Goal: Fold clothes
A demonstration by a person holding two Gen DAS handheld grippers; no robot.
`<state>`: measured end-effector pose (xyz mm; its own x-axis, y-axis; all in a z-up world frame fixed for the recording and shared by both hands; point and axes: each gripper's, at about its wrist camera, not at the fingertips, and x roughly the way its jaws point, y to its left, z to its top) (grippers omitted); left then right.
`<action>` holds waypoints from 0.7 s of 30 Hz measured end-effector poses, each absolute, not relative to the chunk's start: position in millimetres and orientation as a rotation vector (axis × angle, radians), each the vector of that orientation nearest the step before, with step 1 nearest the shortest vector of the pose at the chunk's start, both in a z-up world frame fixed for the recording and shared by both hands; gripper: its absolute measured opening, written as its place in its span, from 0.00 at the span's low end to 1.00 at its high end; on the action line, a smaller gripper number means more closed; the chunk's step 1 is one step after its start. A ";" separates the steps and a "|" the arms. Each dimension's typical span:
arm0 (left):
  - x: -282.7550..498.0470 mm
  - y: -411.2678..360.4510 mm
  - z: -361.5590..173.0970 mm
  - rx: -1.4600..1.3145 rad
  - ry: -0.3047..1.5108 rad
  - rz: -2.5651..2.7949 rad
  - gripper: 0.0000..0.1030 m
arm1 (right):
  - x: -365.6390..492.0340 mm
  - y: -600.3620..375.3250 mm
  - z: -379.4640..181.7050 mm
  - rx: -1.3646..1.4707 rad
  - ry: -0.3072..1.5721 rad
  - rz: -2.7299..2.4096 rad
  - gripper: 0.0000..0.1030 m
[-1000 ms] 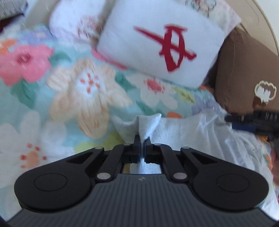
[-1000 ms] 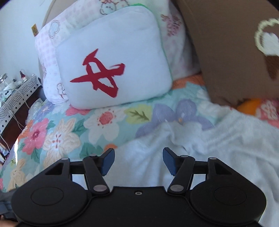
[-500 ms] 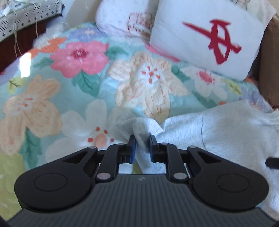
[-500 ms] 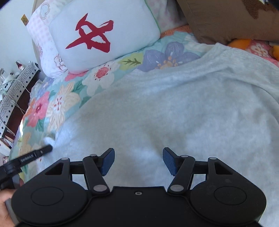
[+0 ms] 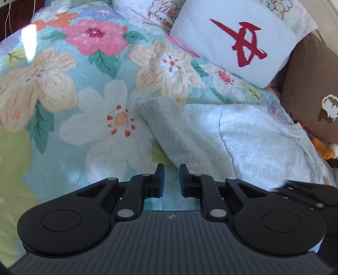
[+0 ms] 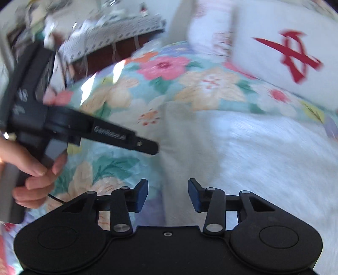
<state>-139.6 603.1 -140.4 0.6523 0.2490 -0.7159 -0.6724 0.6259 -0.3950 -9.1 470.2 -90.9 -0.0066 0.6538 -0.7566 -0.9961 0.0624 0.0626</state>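
Note:
A light grey garment (image 5: 243,139) lies spread on the floral bedspread (image 5: 63,88); its sleeve (image 5: 169,127) runs toward my left gripper. My left gripper (image 5: 171,176) is open a little and empty, just off the sleeve's near end. In the right wrist view, which is blurred, the garment (image 6: 253,152) fills the right side. My right gripper (image 6: 168,193) is open and empty above the sleeve's edge. The left gripper (image 6: 147,146) shows there at the left, held by a hand (image 6: 36,173).
A white pillow with a red character (image 5: 236,42) and a patterned pillow (image 5: 152,12) lie at the bed's head. A brown cushion (image 5: 312,88) is at the right. A bedside stand with clutter (image 6: 109,31) is beyond the bed's left edge.
My left gripper has opened and let go of the sleeve, which now lies flat on the bedspread. My right gripper has swung left toward the sleeve, still open.

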 end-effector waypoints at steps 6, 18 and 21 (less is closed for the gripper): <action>-149.9 612.3 -145.3 -0.756 0.673 0.565 0.13 | -19.8 499.5 -107.7 -0.805 0.606 1.341 0.11; -112.9 596.0 -152.9 -0.712 0.646 0.454 0.13 | 133.0 394.2 -121.5 0.104 1.121 1.048 0.02; -94.9 588.1 -155.9 -0.685 0.602 0.387 0.21 | 132.7 387.4 -130.3 0.106 1.125 1.023 0.02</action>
